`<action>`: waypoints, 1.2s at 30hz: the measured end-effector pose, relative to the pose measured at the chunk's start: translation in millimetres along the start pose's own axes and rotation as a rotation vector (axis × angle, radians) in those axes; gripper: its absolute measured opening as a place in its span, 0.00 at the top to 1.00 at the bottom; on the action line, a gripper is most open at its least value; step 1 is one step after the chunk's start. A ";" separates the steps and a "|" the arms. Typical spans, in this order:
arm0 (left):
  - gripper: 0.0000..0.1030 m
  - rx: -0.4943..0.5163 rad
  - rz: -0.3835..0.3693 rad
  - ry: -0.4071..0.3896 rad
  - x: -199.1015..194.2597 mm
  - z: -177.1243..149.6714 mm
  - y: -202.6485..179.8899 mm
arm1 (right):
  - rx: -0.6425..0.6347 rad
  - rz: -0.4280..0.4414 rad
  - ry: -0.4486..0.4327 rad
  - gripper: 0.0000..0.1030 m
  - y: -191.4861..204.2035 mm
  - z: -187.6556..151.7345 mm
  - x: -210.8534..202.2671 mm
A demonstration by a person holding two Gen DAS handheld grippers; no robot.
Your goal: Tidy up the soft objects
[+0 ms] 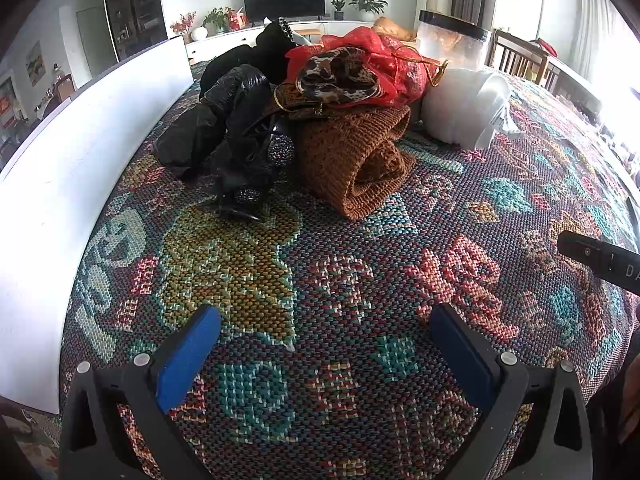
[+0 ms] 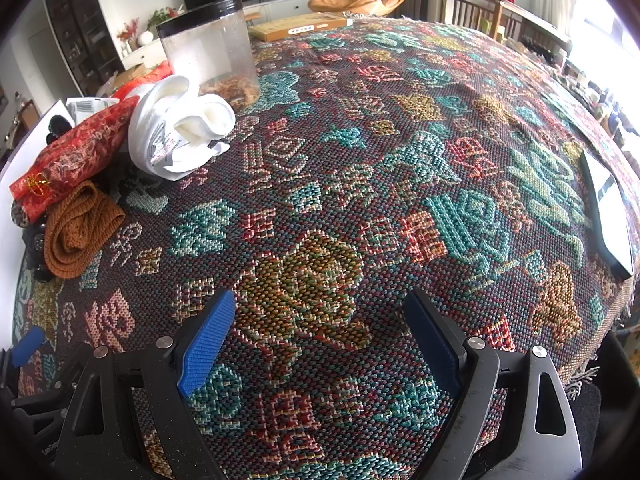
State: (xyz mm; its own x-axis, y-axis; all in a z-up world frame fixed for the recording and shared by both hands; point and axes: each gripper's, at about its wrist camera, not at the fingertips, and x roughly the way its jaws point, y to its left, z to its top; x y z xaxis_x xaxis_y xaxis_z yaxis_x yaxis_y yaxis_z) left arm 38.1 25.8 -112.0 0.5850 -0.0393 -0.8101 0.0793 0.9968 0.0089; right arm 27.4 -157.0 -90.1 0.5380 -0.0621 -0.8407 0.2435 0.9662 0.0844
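A heap of soft things lies on the patterned tablecloth (image 1: 320, 280). It holds a rolled brown knit (image 1: 356, 160), black shiny garments (image 1: 224, 120) with sparkly buttons, a leopard-print cloth (image 1: 336, 76), a red gauzy cloth (image 1: 392, 64) and a white garment (image 1: 464, 104). In the right wrist view the brown knit (image 2: 76, 228), red cloth (image 2: 76, 152) and white garment (image 2: 176, 128) lie at the far left. My left gripper (image 1: 324, 324) is open and empty, well short of the heap. My right gripper (image 2: 320, 308) is open and empty over bare cloth.
A white box wall (image 1: 80, 152) runs along the left table edge. A clear jar with a black lid (image 2: 208, 48) stands behind the white garment. A flat yellow box (image 2: 300, 26) lies at the back. A phone (image 2: 608, 216) lies near the right edge.
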 end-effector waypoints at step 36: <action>0.00 -0.020 -0.081 -0.046 -18.5 44.6 35.2 | -0.004 -0.001 0.001 0.13 0.6 -0.2 0.2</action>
State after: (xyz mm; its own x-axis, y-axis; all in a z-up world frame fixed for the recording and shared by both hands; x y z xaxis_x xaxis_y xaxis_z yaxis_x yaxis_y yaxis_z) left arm 66.1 58.5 -70.6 0.6135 -0.1225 -0.7802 0.1117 0.9914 -0.0678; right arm 27.5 -156.4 -90.3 0.5368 -0.0633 -0.8413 0.2409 0.9672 0.0810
